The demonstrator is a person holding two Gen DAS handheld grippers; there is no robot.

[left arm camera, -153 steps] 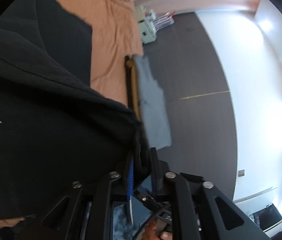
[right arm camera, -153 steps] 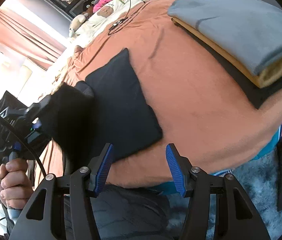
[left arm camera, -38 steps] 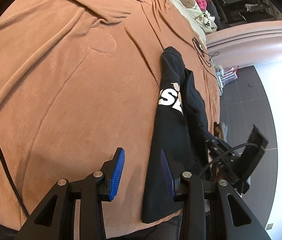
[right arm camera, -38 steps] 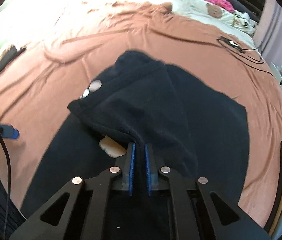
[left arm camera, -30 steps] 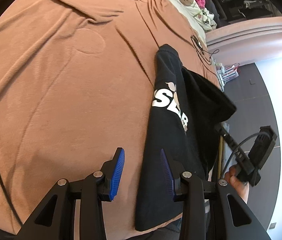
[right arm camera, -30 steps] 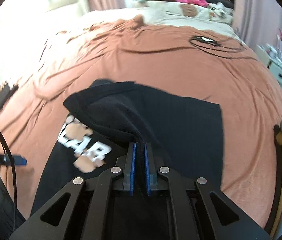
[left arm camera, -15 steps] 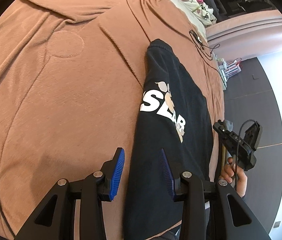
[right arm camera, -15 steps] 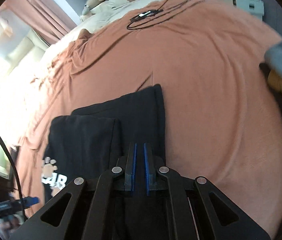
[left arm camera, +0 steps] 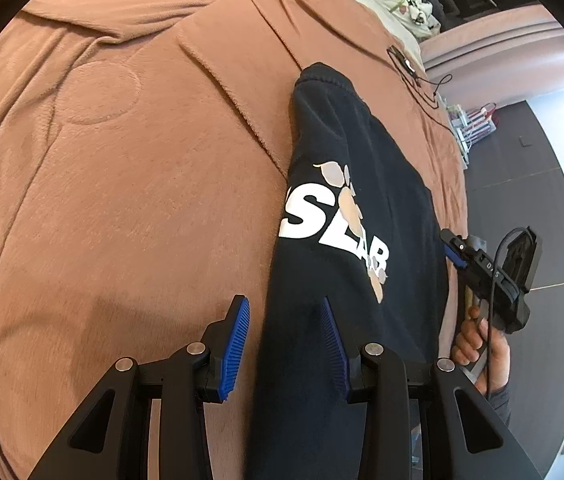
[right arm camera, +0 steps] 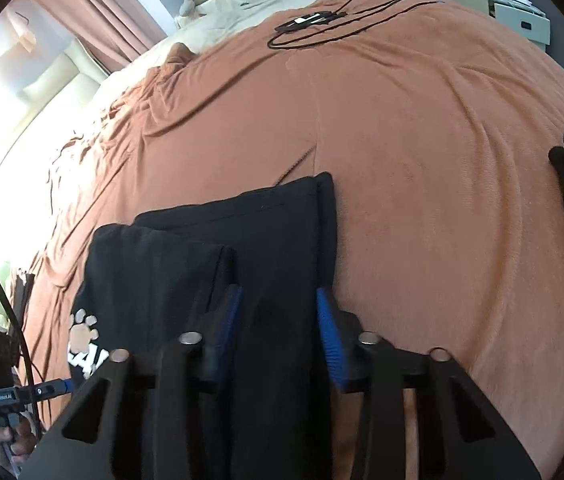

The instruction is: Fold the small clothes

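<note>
A black sweatshirt [left arm camera: 362, 208] with white lettering lies partly folded on the near part of a brown bedspread [left arm camera: 122, 200]. The left gripper [left arm camera: 286, 344] hovers unclenched over the sweatshirt's left edge, grasping nothing. The right gripper [right arm camera: 278, 332] is opening, its jaws parting over the cloth. The fabric looks soft, thick and limp, best pinched at a hem or folded edge.

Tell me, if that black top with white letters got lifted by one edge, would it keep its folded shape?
Probably not. The black top lies limp with a soft flap folded over itself, so it would likely droop and unfold. The plush brown blanket under it may grip, so pushing would probably bunch it rather than slide it.
</note>
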